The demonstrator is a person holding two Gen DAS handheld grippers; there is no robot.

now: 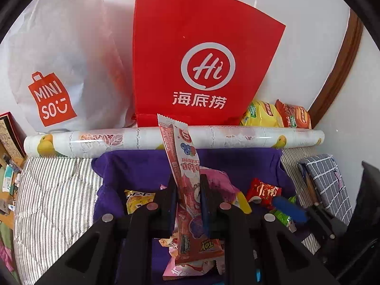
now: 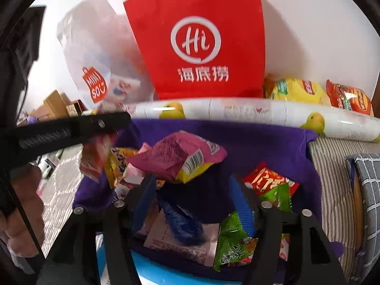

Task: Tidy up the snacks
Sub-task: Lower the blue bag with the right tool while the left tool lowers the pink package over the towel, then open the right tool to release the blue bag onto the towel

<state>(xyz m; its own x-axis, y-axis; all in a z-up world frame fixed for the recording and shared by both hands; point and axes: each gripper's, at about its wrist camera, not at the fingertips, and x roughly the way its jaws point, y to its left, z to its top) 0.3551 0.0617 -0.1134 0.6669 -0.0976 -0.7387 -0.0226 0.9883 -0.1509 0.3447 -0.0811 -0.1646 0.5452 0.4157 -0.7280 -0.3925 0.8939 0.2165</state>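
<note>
The left gripper (image 1: 188,196) is clamped on a long red snack stick (image 1: 180,163), holding it upright above the purple cloth (image 1: 133,166). The right gripper (image 2: 192,194) stands parted, its pads pressing nothing, over a blue wrapper (image 2: 182,223) and green packet (image 2: 234,242). A pink bag (image 2: 175,156) lies beyond, and the red paper bag (image 2: 201,35) stands against the wall.

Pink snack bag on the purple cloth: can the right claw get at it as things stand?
Probably yes. The right claw is open and empty, and the pink snack bag lies just ahead on the purple cloth with nothing over it.
</note>
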